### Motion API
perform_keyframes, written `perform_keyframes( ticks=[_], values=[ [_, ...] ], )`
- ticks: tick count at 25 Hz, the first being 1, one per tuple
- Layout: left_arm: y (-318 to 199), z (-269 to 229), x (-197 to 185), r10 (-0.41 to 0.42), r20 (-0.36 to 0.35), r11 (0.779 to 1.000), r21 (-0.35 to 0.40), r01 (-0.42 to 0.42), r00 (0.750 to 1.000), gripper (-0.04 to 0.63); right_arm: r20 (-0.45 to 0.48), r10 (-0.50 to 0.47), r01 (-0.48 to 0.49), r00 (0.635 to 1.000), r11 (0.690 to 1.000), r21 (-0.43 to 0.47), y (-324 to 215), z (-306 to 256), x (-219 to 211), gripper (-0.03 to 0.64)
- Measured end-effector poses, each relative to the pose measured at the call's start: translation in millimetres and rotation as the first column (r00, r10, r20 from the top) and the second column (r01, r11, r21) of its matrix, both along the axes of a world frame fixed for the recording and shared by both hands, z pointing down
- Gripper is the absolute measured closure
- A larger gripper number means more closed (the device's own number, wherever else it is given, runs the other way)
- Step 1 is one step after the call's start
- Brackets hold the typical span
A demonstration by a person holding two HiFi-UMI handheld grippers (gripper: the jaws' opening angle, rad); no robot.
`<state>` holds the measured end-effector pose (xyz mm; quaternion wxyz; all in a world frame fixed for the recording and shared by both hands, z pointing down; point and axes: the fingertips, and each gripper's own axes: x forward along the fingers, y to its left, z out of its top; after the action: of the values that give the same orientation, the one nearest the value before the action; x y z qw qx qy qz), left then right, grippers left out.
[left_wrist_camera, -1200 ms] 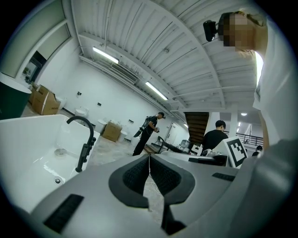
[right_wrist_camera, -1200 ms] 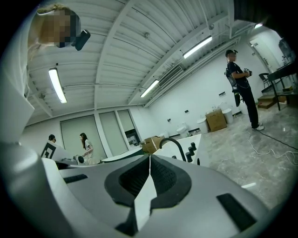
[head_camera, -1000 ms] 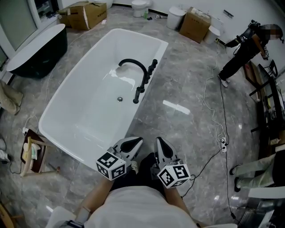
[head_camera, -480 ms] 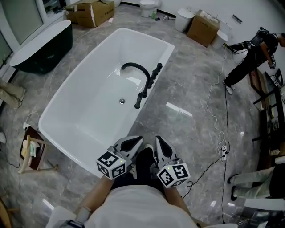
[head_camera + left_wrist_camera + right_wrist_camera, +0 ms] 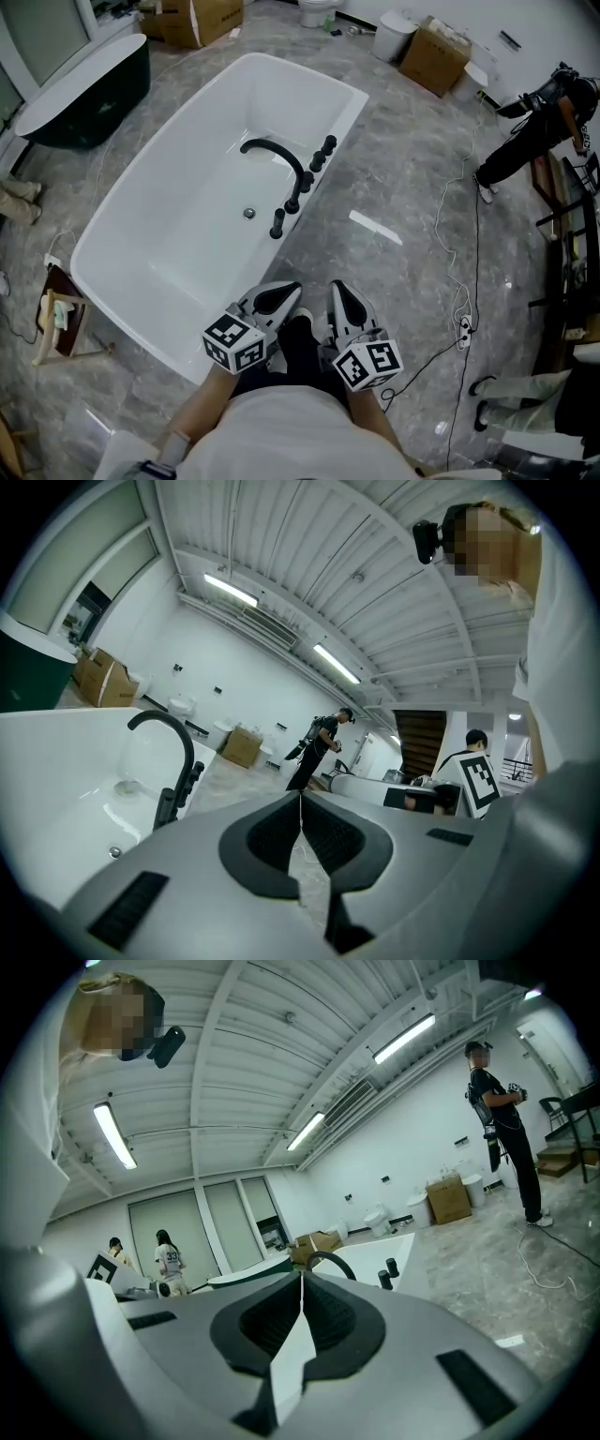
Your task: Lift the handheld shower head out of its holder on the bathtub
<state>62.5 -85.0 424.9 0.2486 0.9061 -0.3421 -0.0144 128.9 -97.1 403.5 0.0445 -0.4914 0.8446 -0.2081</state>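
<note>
The white bathtub (image 5: 150, 253) lies ahead and to the left. On its right rim a black arched spout (image 5: 277, 156) stands among a row of black fittings (image 5: 312, 167); the nearest is an upright black piece (image 5: 277, 223). I cannot tell which one is the shower head. My left gripper (image 5: 287, 292) and right gripper (image 5: 336, 293) are side by side, level, over the floor by the tub's near right corner, well short of the fittings. Both are shut and hold nothing. The spout (image 5: 169, 752) shows beyond the left gripper (image 5: 300, 800), and the spout (image 5: 328, 1261) also peeks above the right gripper (image 5: 302, 1277).
A dark freestanding tub (image 5: 80, 89) stands at the far left, cardboard boxes (image 5: 436, 56) and a toilet (image 5: 317, 9) at the back. A person (image 5: 534, 141) bends at the right. Cables (image 5: 459, 281) cross the marble floor. A small wooden rack (image 5: 58, 323) sits left of the tub.
Both grippers have travelled forward together toward the tub, and its near right corner and black fittings now lie closer to them. The jaws stayed shut.
</note>
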Motion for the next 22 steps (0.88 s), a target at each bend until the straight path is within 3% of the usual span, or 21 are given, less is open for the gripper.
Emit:
perform_keyframes(
  ticks=[22],
  values=[
    [-73.7,6.6,62.2,-0.024,0.017,1.0,-0.01,0.024,1.0,0.583,0.045,-0.138,0.135,0.989,0.989,0.063,-71.1,-6.6,41.0,0.597]
  ],
)
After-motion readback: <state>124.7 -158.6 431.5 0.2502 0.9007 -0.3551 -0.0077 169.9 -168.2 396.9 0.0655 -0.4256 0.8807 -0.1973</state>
